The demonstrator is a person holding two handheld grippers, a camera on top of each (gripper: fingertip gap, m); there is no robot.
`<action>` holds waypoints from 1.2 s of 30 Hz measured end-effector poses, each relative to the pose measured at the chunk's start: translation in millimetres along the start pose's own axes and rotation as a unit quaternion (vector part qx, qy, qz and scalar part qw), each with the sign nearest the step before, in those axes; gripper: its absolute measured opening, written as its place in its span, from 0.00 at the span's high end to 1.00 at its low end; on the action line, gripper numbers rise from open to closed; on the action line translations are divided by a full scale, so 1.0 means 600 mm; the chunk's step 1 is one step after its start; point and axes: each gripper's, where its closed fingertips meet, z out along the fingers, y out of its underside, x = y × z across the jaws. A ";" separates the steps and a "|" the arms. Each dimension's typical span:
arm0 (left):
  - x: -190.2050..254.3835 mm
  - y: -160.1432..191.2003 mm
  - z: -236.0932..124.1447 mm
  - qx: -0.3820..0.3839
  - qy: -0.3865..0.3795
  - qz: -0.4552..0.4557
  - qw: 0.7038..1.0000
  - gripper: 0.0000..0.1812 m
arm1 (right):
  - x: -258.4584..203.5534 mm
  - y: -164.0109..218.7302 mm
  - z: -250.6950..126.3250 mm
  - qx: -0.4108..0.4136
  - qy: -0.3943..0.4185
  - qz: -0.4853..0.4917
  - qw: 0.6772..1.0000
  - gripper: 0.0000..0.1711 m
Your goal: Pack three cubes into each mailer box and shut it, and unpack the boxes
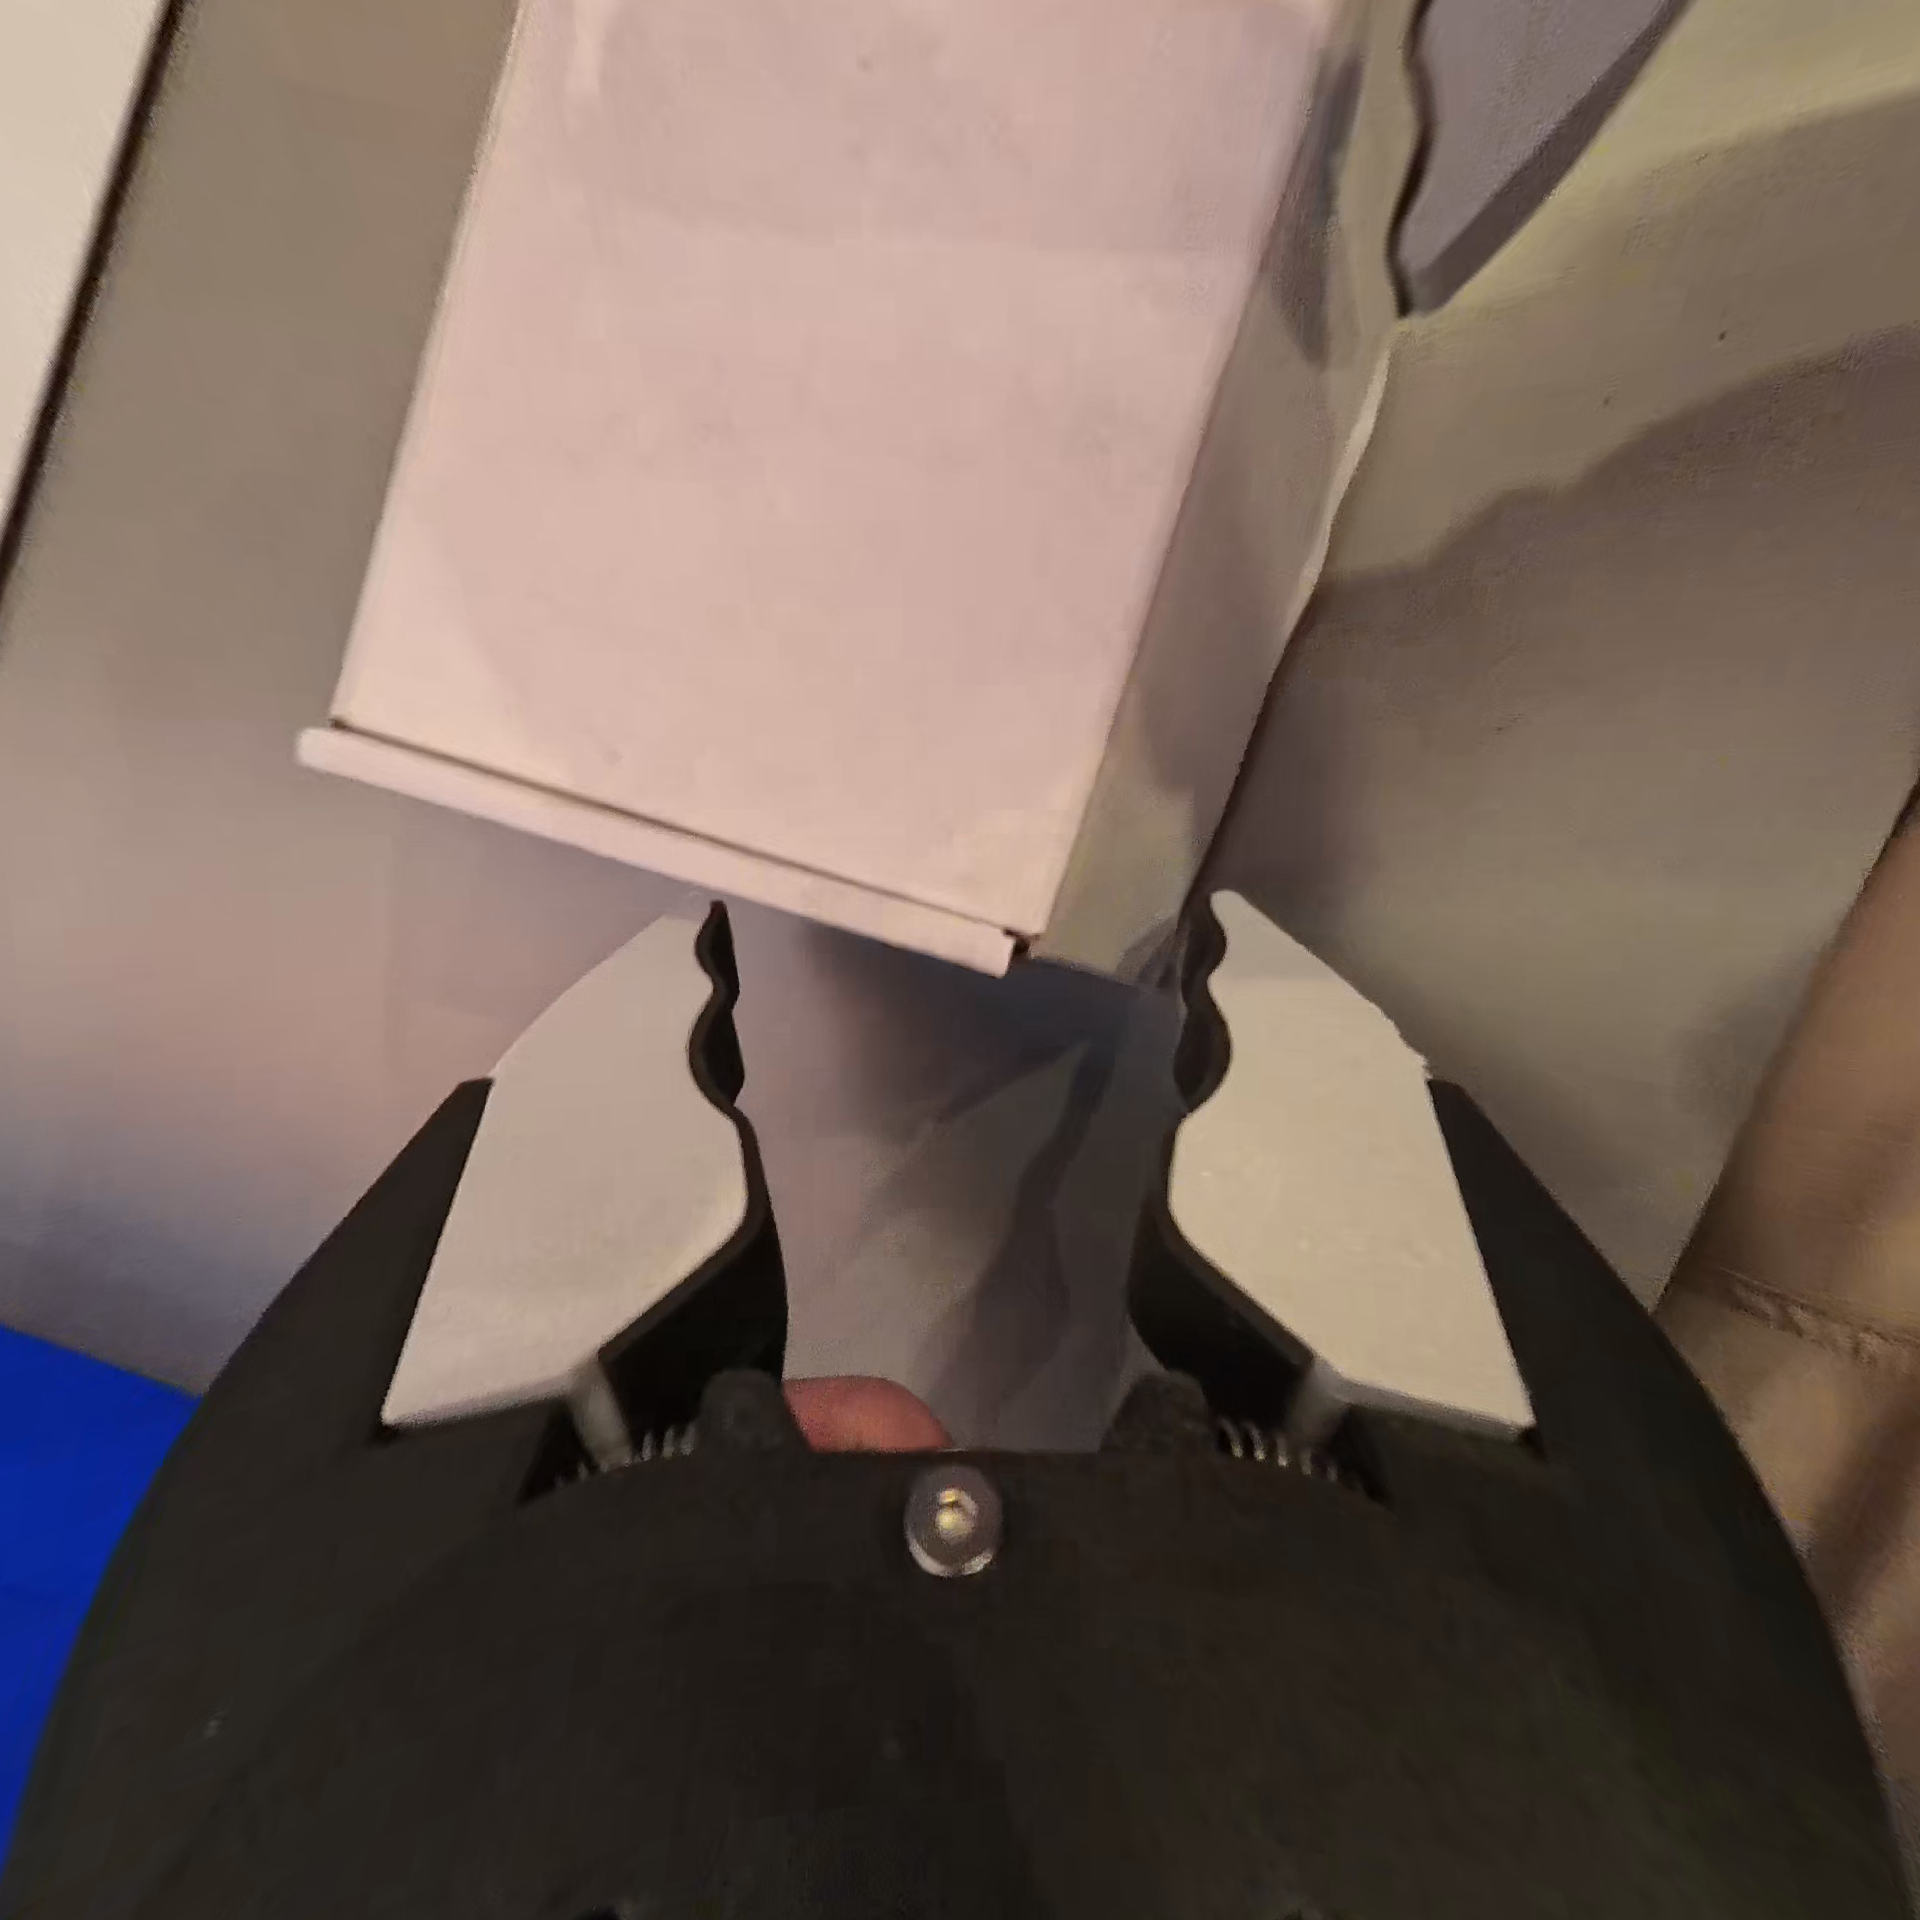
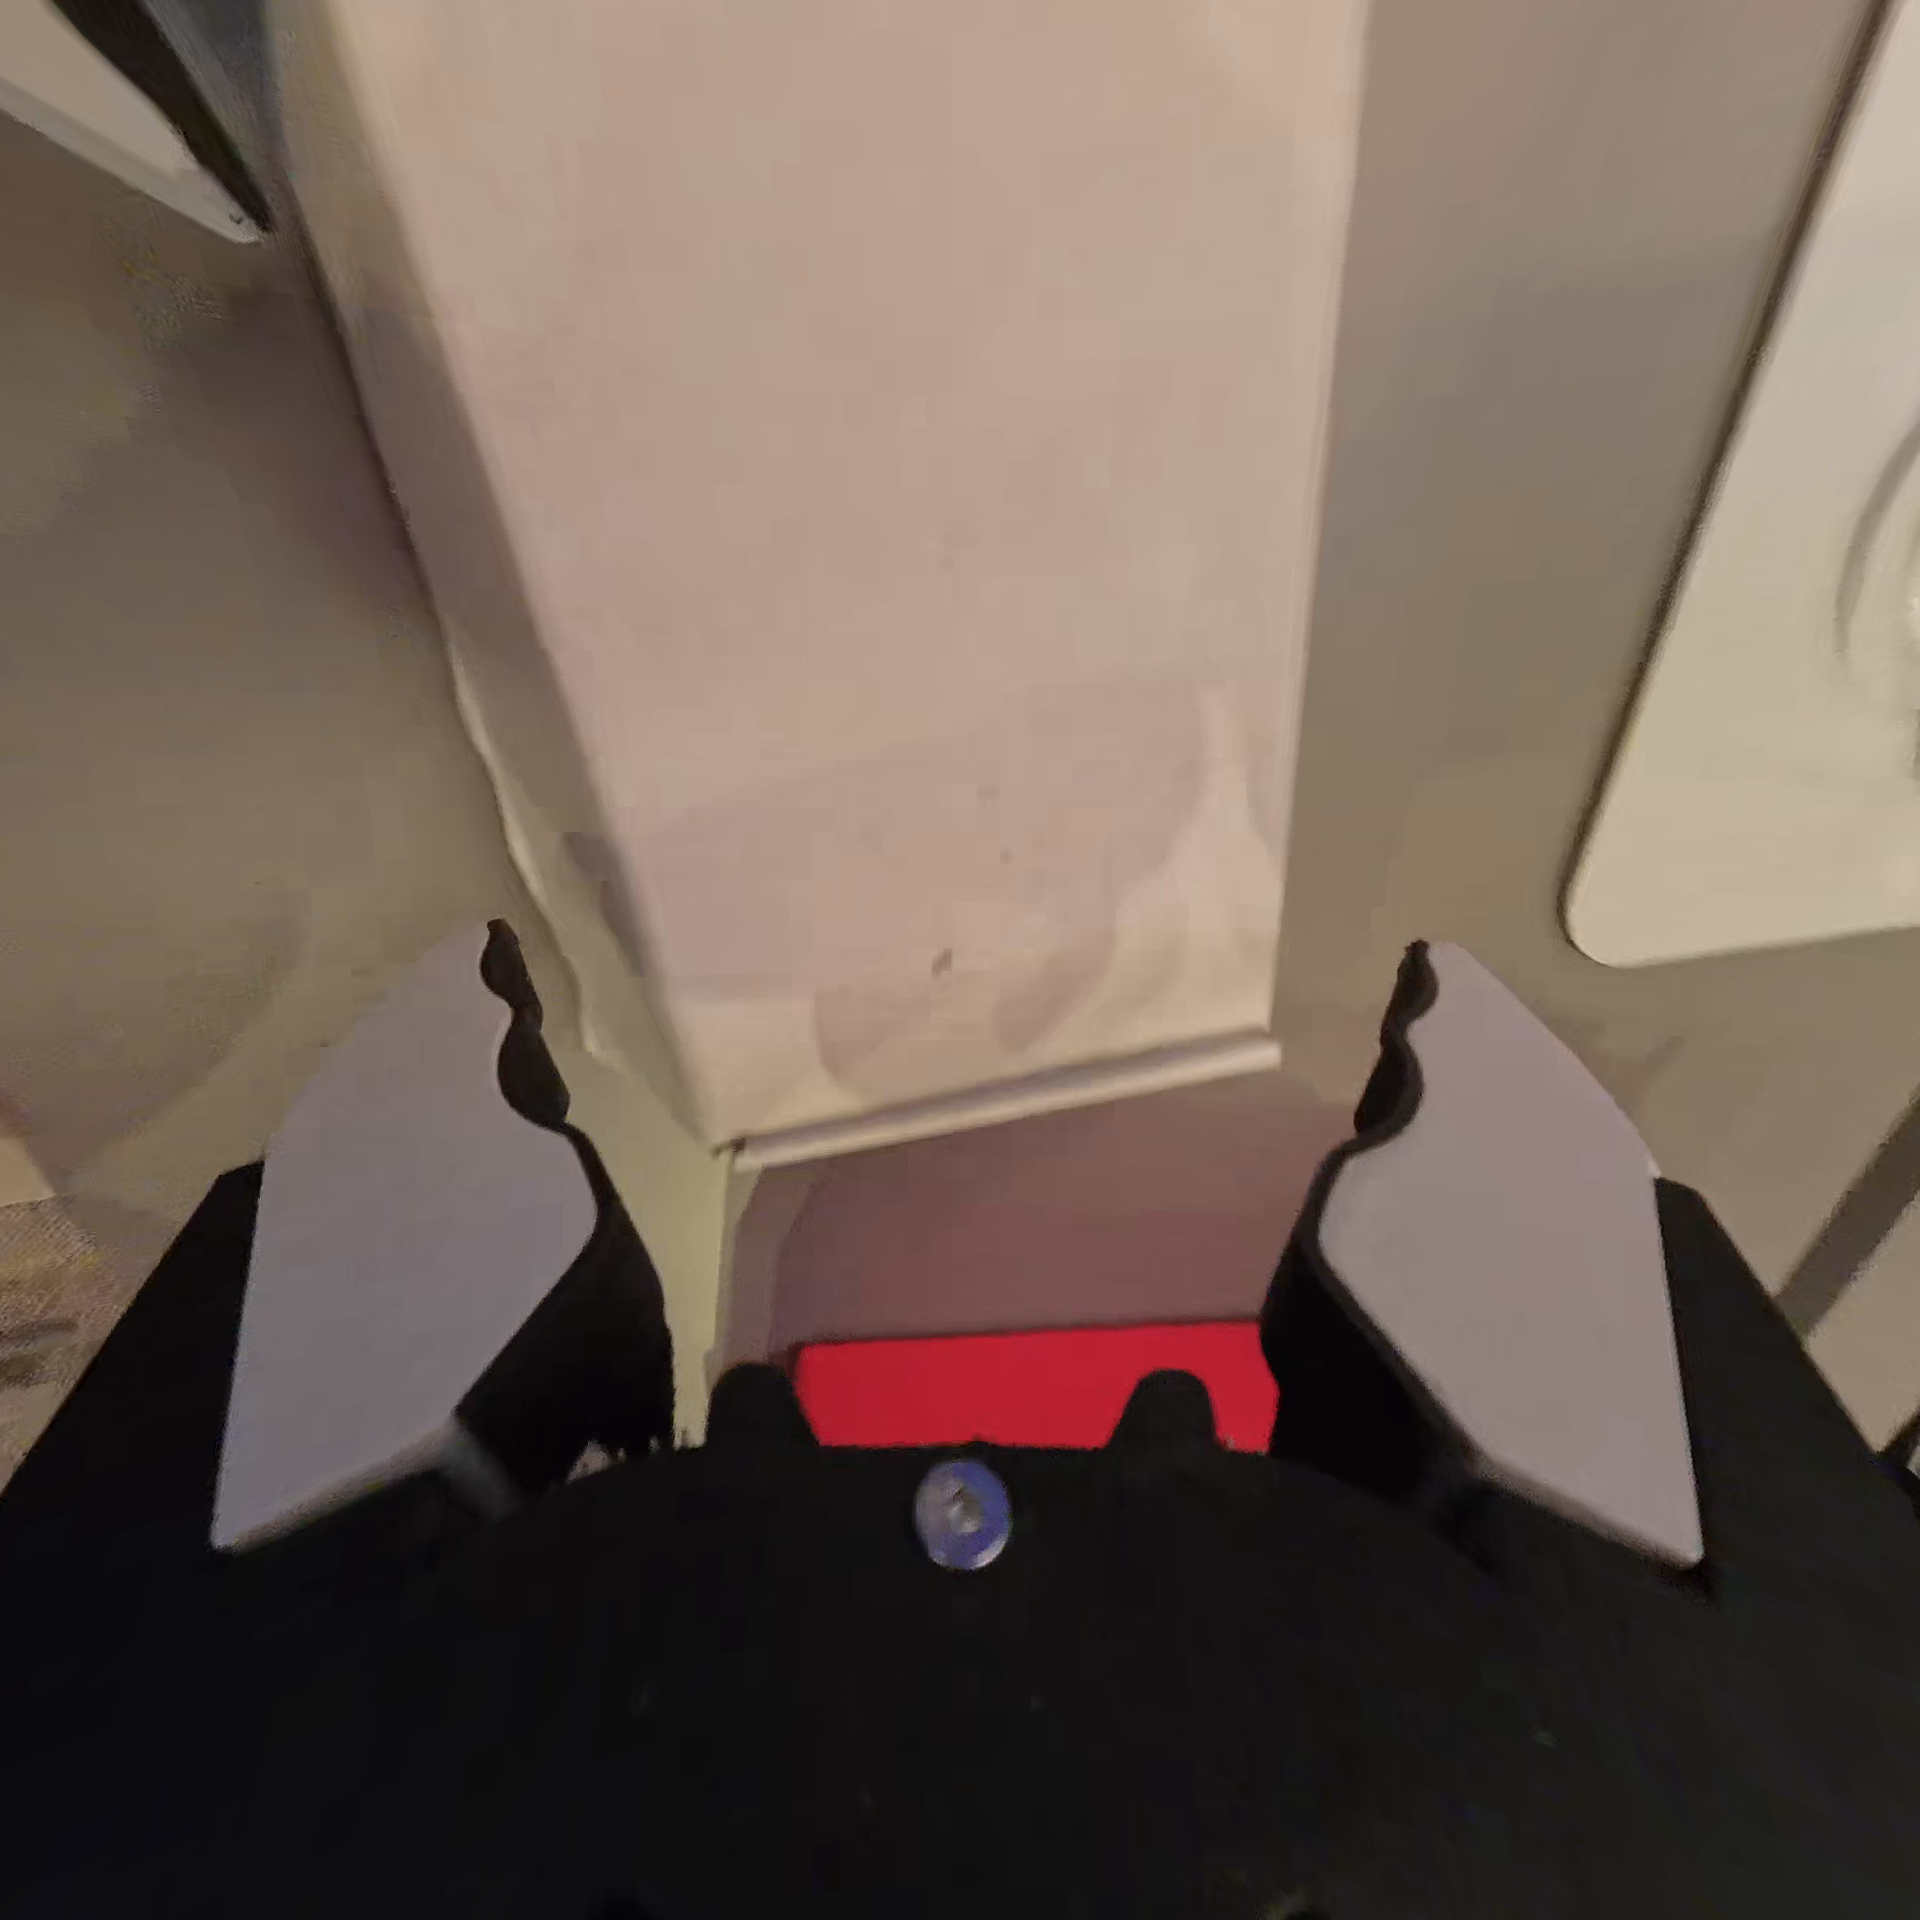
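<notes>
A white mailer box [image 1: 810, 468] fills the left wrist view. Its near flap edge lies just past the tips of my left gripper [image 1: 964, 914], which is open and holds nothing. In the right wrist view the white box lid [image 2: 935, 520] stands raised and slopes away from me. A red cube [image 2: 1039, 1392] shows inside the box under the lid's near edge. My right gripper [image 2: 958, 945] is open wide, one finger on each side of the box's near end. Any other cubes are hidden.
A blue object [image 1: 62, 1507] shows at the lower left. A fingertip [image 1: 862, 1413] sits at the gripper base. The other gripper's wavy finger [image 1: 1507, 135] is at the top right, tan cloth [image 1: 1818, 1143] at the right. A white rounded panel [image 2: 1766, 727] lies right of the box.
</notes>
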 end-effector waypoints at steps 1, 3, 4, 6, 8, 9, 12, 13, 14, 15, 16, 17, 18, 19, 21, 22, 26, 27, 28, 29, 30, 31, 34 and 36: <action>0.003 0.000 0.005 -0.002 -0.002 0.007 1.000 0.55 | -0.003 0.005 0.017 -0.018 -0.010 -0.007 1.000 0.14; -0.001 -0.005 0.011 0.006 -0.022 0.014 1.000 0.56 | -0.008 0.007 0.039 -0.036 -0.010 -0.019 0.999 0.14; -0.002 -0.005 0.012 0.008 -0.025 0.016 1.000 0.57 | -0.006 0.007 0.042 -0.042 -0.007 -0.020 0.999 0.14; -0.009 -0.006 0.014 0.022 -0.037 0.022 0.999 0.59 | -0.002 0.007 0.043 -0.047 -0.006 -0.015 0.999 0.16; -0.013 -0.006 0.017 0.036 -0.046 0.023 0.998 0.62 | -0.002 0.006 0.043 -0.043 -0.006 -0.013 0.999 0.18; -0.017 -0.007 0.018 0.040 -0.054 0.023 0.997 0.65 | -0.001 0.004 0.044 -0.037 -0.007 -0.010 0.999 0.18; -0.025 -0.008 0.020 0.054 -0.072 0.036 0.995 0.68 | -0.001 0.003 0.044 -0.031 -0.005 -0.005 1.000 0.20; -0.026 -0.009 0.021 0.059 -0.075 0.039 0.995 0.68 | -0.001 0.003 0.044 -0.030 -0.004 -0.004 1.000 0.20; -0.026 -0.009 0.021 0.063 -0.075 0.038 0.994 0.68 | 0.000 0.003 0.044 -0.029 -0.004 -0.003 1.000 0.20; -0.025 -0.008 0.021 0.061 -0.072 0.038 0.995 0.67 | 0.000 0.003 0.044 -0.027 -0.004 -0.004 1.000 0.20; -0.024 -0.008 0.020 0.055 -0.066 0.039 0.996 0.67 | -0.001 0.002 0.044 -0.023 -0.005 -0.003 1.000 0.20; -0.025 -0.006 0.020 0.051 -0.063 0.045 0.996 0.67 | -0.001 0.001 0.044 -0.017 -0.006 -0.002 1.000 0.19; -0.027 -0.006 0.019 0.049 -0.063 0.048 0.996 0.67 | -0.003 0.003 0.041 -0.014 -0.009 0.001 1.000 0.19; -0.028 -0.004 0.020 0.048 -0.062 0.047 0.996 0.73 | -0.006 0.011 0.036 -0.022 -0.010 0.001 1.000 0.19; -0.029 -0.003 0.022 0.050 -0.063 0.048 0.996 0.83 | -0.013 0.032 0.031 -0.039 -0.007 -0.009 0.999 0.16; -0.030 -0.005 0.023 0.053 -0.066 0.049 0.995 0.83 | -0.016 0.041 0.032 -0.046 -0.007 -0.014 0.999 0.15; -0.042 -0.008 0.022 0.045 -0.073 0.049 0.995 0.74 | -0.018 0.066 0.038 -0.070 -0.011 -0.015 0.997 0.14; -0.043 -0.008 0.022 0.044 -0.073 0.051 0.995 0.74 | -0.017 0.067 0.038 -0.072 -0.010 -0.017 0.997 0.14; -0.041 -0.009 0.022 0.045 -0.072 0.055 0.995 0.74 | -0.017 0.066 0.039 -0.073 -0.010 -0.015 0.997 0.14; -0.039 -0.010 0.023 0.047 -0.071 0.056 0.995 0.73 | -0.017 0.064 0.039 -0.072 -0.012 -0.008 0.997 0.14; -0.039 -0.013 0.024 0.050 -0.074 0.054 0.995 0.73 | -0.018 0.062 0.040 -0.070 -0.014 -0.002 0.997 0.15; -0.040 -0.014 0.025 0.052 -0.076 0.048 0.995 0.73 | -0.018 0.061 0.040 -0.067 -0.014 0.001 0.998 0.15; -0.053 -0.017 0.028 0.057 -0.099 0.042 0.993 0.78 | -0.018 0.058 0.040 -0.056 -0.015 0.014 0.998 0.17; -0.058 -0.018 0.030 0.058 -0.103 0.033 0.992 0.78 | -0.018 0.058 0.040 -0.056 -0.014 0.026 0.998 0.18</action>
